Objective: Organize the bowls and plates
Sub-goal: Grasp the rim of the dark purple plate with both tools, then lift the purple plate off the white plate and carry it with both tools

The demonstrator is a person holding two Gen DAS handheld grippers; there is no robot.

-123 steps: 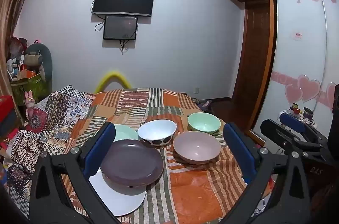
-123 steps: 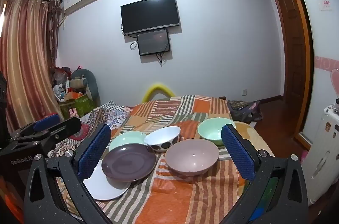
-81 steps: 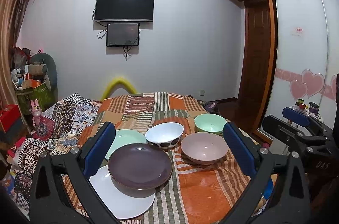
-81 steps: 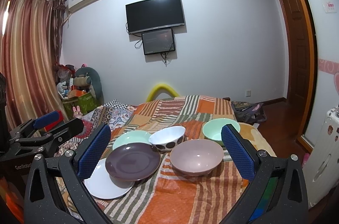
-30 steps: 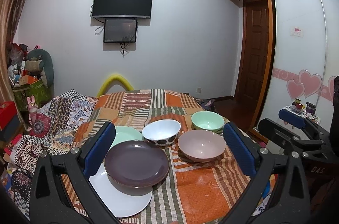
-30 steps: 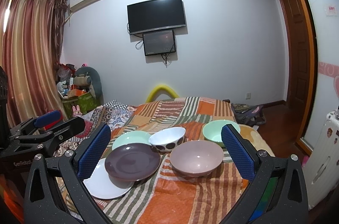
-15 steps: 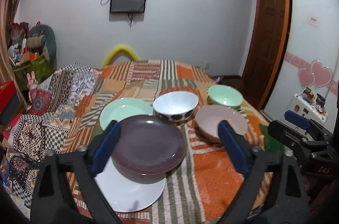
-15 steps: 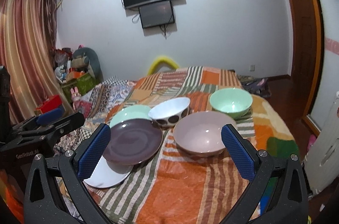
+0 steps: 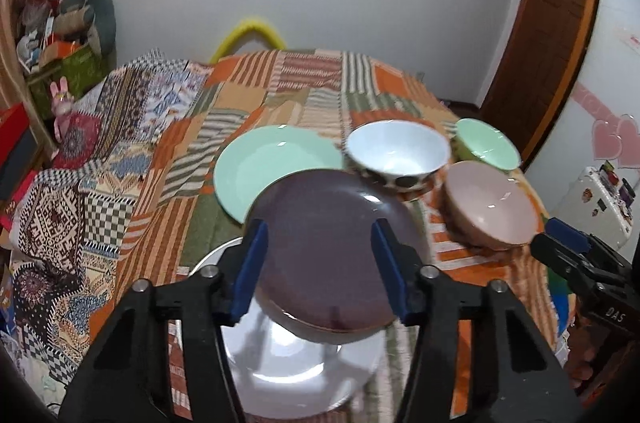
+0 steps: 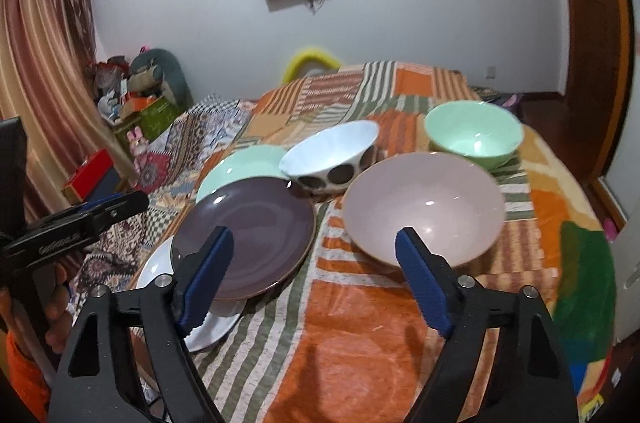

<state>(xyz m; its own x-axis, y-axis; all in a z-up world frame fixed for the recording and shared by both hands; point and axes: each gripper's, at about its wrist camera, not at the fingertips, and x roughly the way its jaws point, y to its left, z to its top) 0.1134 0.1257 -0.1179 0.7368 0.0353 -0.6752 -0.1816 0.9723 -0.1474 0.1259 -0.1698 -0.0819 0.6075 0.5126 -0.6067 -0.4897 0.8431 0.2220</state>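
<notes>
A dark purple plate [image 9: 320, 243] [image 10: 244, 231] rests partly on a white plate [image 9: 288, 371] [image 10: 200, 323] and overlaps a mint plate [image 9: 264, 163] [image 10: 236, 167]. Behind stand a white bowl with dark spots [image 9: 398, 153] [image 10: 332, 155], a pink bowl [image 9: 490, 207] [image 10: 424, 207] and a mint bowl [image 9: 486, 143] [image 10: 474, 135]. My left gripper [image 9: 320, 263] is open, its jaws partly narrowed, just above the purple plate's near half. My right gripper [image 10: 316, 275] is open and empty, low over the cloth between purple plate and pink bowl.
The dishes sit on a round table under an orange patchwork cloth [image 10: 360, 343]. A patterned blanket [image 9: 80, 183] lies left. Boxes and toys [image 10: 136, 103] stand by the curtain. A door [image 10: 588, 43] is on the right. A white appliance [image 9: 600, 199] stands right.
Both grippers have moved forward and down toward the table. The left gripper's jaws have narrowed and now hover over the purple plate. The right gripper came closer to the pink bowl.
</notes>
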